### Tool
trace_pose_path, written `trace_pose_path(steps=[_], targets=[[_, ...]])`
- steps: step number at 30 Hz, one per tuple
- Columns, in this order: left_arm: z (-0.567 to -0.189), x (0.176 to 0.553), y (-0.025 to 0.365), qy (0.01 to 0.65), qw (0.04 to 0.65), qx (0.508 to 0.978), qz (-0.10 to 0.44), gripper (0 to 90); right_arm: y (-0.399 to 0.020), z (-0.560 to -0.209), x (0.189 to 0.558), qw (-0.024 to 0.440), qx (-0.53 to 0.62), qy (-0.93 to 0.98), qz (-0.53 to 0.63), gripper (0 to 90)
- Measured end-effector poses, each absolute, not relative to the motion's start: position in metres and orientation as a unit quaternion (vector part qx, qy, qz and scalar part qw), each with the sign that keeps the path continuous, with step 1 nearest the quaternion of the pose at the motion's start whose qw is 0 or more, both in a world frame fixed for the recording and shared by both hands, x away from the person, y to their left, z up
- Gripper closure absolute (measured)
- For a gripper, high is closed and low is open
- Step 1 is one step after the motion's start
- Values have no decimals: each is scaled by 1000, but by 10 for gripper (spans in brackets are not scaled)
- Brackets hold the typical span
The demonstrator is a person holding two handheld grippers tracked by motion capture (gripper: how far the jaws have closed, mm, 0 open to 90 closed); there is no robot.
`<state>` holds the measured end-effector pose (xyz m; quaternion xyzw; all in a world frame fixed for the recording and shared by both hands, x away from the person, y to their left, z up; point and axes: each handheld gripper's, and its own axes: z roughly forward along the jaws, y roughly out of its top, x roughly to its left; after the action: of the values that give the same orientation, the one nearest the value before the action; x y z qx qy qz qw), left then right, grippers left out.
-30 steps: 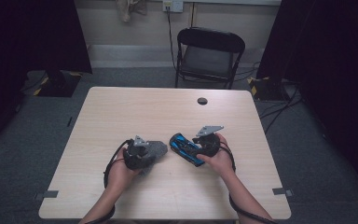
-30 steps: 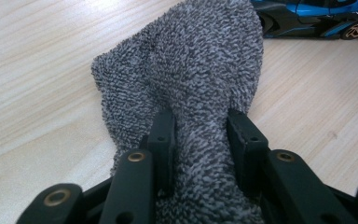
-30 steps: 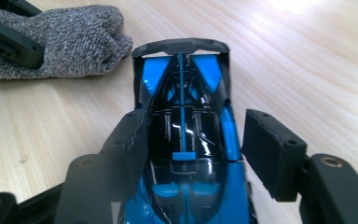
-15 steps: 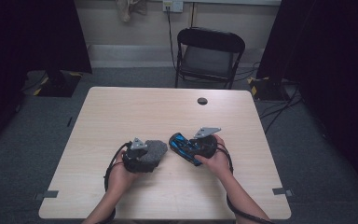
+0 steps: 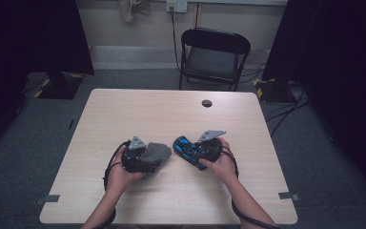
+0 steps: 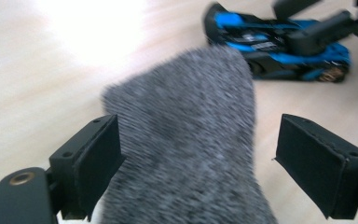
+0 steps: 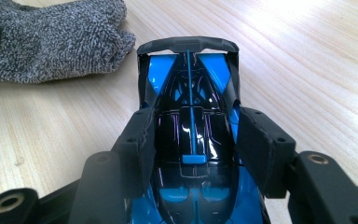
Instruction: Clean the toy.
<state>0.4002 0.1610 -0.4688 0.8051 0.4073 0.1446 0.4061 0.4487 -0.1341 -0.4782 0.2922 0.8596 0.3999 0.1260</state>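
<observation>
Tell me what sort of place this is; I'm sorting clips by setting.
Probably a recording room or lab: one bare wooden table on grey carpet, dark curtains at both sides, a folding chair, and cables on the floor.

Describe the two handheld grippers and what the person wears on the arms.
Both the left gripper and the right gripper have dark bodies topped by a grey three-cornered plate, with a black cable trailing back past each wrist. Their jaws are black blocks faced with flat black pads, on arms with brass-ringed holes. The forearms are bare, no sleeves.
</observation>
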Motion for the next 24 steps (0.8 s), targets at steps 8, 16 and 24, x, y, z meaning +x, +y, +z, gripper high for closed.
trace_pose_path(steps=[8, 16, 24], targets=[[-469, 403, 162, 419, 387, 807, 152, 179, -134, -478, 448, 127, 294, 859, 401, 481], [-466, 403, 158, 423, 388, 806, 146, 173, -134, -479, 448, 127, 294, 858, 402, 481], [-465, 400, 155, 410, 396, 814, 116, 242, -134, -479, 448, 129, 294, 857, 403, 481]])
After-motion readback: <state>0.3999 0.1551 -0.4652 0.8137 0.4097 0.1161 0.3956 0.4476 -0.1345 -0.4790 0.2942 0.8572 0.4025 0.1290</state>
